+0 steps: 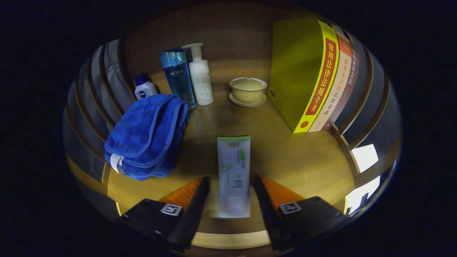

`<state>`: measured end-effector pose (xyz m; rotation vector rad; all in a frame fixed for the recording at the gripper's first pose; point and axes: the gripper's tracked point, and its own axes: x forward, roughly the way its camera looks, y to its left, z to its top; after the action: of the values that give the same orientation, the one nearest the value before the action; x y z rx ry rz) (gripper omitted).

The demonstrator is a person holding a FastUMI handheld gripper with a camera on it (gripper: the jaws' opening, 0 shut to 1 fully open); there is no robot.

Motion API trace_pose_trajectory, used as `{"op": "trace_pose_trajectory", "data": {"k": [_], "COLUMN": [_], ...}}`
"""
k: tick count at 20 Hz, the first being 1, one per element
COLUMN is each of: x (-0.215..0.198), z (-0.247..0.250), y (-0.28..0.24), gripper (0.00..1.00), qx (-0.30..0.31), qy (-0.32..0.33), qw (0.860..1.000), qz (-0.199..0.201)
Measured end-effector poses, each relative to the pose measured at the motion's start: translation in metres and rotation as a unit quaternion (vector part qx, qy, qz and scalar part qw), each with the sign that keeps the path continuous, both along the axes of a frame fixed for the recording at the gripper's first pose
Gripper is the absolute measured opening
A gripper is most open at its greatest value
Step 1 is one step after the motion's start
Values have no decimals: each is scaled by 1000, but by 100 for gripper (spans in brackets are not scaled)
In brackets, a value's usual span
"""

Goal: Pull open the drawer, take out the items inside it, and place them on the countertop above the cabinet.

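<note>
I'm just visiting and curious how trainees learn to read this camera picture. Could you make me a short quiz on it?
1. True or false: the gripper is clamped on the white tube.
2. What lies beside the tube, below the bottles? A) blue towel B) a sponge C) a plate
3. Fill in: the lidded cup stands between the pump bottle and the ____.

Key: 1 false, the fingers stand apart with gaps either side of the tube; 2 A; 3 books.
</note>
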<state>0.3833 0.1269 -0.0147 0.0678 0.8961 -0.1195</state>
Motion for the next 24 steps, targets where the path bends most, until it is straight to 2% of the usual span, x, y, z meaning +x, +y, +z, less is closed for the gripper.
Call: {"op": "trace_pose_trajectory", "data": {"k": [2, 7, 11, 14, 16, 21, 24], "x": [-2, -35, -78, -119, -145, -199, -219], "z": [12, 81, 136, 155, 153, 118, 75], "y": [3, 33, 57, 70, 69, 59, 54], "gripper": [97, 98, 98, 97, 97, 97, 97], "qx": [-1, 7, 1, 6, 2, -2, -27], "qy": [-22, -129, -244, -315, -351, -404, -411], "qw": [1000, 991, 966, 943, 930, 911, 909], "qz": [-2, 43, 85, 105, 106, 78, 65]}}
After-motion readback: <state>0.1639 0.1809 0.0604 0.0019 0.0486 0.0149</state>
